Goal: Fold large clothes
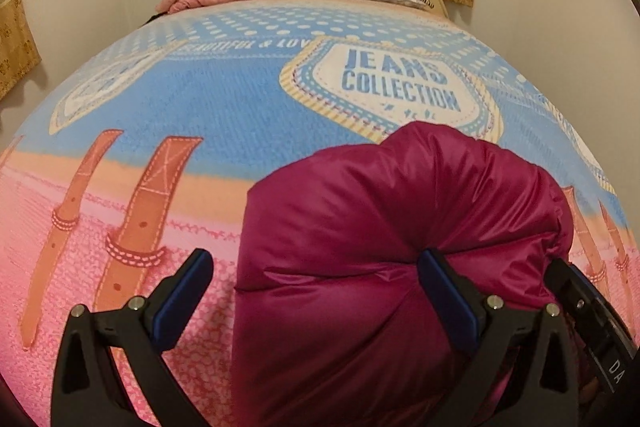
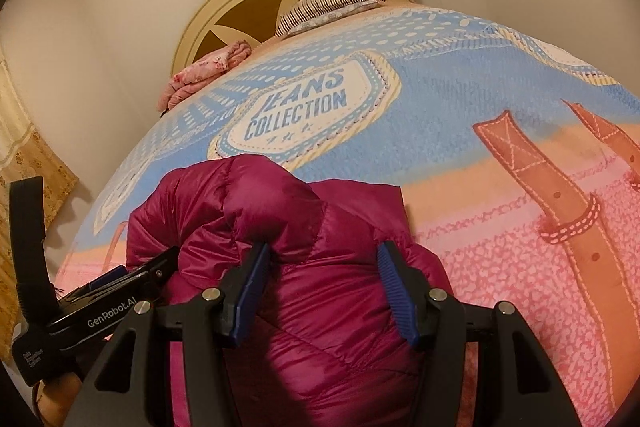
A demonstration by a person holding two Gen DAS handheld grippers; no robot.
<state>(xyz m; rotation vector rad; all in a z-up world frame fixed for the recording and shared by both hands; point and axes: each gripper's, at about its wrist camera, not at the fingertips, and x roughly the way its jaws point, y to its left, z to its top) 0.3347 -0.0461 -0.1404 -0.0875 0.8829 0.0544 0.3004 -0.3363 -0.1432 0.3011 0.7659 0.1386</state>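
The left gripper (image 1: 316,279) stands wide open, its right finger (image 1: 448,291) pressing into the magenta puffer jacket (image 1: 380,227), gripping nothing. The jacket lies bunched on the bed's printed blanket (image 1: 200,99) (blue above, pink below). The right gripper (image 2: 322,279) is half open astride a jacket fold; whether its pads pinch the fabric I cannot tell.
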